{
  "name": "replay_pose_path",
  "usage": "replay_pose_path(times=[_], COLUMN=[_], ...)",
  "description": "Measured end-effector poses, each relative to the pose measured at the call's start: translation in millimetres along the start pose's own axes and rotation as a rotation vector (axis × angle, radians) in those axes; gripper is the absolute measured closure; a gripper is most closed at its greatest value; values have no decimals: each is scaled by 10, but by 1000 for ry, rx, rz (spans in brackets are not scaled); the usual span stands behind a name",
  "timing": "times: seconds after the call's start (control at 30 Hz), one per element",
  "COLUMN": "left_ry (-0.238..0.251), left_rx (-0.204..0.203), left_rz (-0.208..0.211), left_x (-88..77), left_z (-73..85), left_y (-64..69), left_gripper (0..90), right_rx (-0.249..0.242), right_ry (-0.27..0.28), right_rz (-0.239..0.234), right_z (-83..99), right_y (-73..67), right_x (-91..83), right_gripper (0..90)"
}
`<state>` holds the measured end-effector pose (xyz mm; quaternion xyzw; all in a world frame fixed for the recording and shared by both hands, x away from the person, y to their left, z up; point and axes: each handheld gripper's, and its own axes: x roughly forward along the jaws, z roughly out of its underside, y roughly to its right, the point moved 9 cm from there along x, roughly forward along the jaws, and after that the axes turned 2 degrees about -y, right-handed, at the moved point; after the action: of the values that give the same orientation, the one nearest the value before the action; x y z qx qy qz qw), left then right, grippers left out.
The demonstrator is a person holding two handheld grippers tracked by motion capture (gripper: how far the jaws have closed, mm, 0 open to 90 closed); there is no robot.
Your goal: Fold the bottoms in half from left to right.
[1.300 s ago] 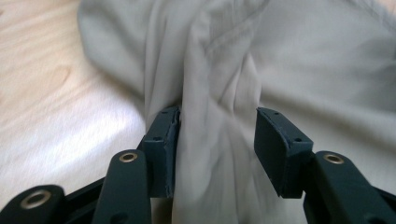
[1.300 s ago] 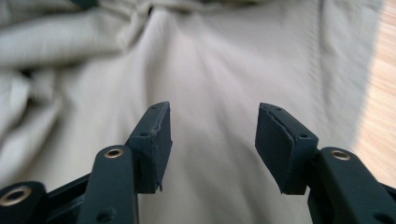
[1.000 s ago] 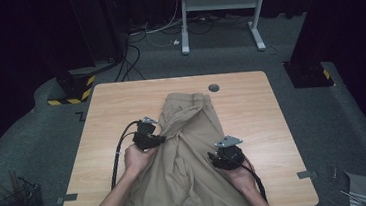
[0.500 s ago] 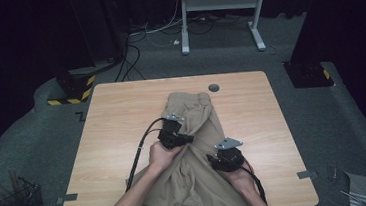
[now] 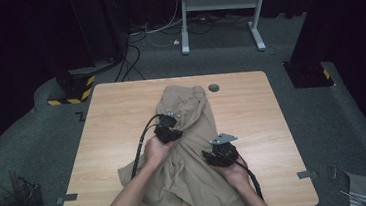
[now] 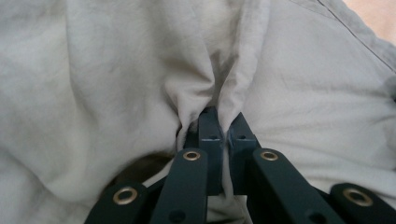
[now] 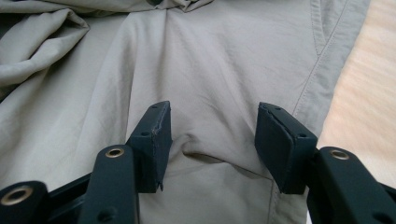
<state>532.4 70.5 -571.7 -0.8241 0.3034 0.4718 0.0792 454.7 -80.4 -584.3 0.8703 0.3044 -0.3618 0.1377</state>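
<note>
High view: a pair of tan trousers (image 5: pixel 187 148) lies crumpled on the middle of the wooden desk (image 5: pixel 107 124), its waistband end reaching toward the far edge near a round grommet (image 5: pixel 214 87), its lower part running to the near edge. Bare desk surface stands open to both sides. The left gripper (image 5: pixel 169 130) sits on the cloth's middle; the right gripper (image 5: pixel 220 152) rests on the cloth's right portion, near its right border. Left gripper view: the jaws are clamped together on a pinched ridge of the trousers (image 6: pixel 205 88), fabric bunched on both sides. Right gripper view: the jaws stand wide apart over flat cloth (image 7: pixel 210 93), gripping nothing; a seam and the trousers' edge run along the right, bare desk (image 7: pixel 369 93) beyond.
</note>
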Motion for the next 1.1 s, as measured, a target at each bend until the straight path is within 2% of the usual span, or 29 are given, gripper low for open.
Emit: replay_pose_path(times=[0.07,0.13,0.2,0.23,0.3,0.4,0.43,0.47,0.53,0.6,0.67,0.73,0.83,0.9,0.97,1.1], left_ry=[6,36,77,105,139,152,142,120,75,40,32,46,109,135,170,178], left_rx=[-24,-22,-9,5,23,28,31,50,57,39,31,32,50,65,55,42], left_rz=[4,26,65,86,123,191,195,187,178,171,152,149,132,113,104,59], left_x=[-60,-185,-322,-389,-455,-412,-356,-284,-130,-27,1,-66,-312,-461,-620,-775], left_z=[-22,-52,-104,-151,-226,-319,-337,-339,-316,-276,-233,-216,-220,-197,-137,60], left_y=[-70,-49,71,172,332,522,566,588,591,557,518,505,481,437,389,253], left_gripper=[878,878,878,878,877,875,874,871,858,819,749,635,512,469,442,412], right_rx=[-2,1,4,4,5,4,4,3,2,3,2,3,4,4,7,6], right_ry=[-1,8,9,10,10,10,9,11,11,11,11,11,11,10,6,5], right_rz=[0,2,5,5,5,4,4,5,5,4,5,4,2,2,4,4], right_z=[-77,-118,-126,-125,-126,-124,-124,-125,-125,-125,-125,-125,-125,-125,-124,-140], right_y=[-22,-40,-45,-44,-45,-44,-44,-43,-42,-42,-40,-42,-42,-41,-44,-57], right_x=[76,121,129,129,129,129,129,130,130,130,130,130,130,129,127,61], right_gripper=[459,459,459,460,459,459,459,459,459,459,459,459,454,452,447,438])
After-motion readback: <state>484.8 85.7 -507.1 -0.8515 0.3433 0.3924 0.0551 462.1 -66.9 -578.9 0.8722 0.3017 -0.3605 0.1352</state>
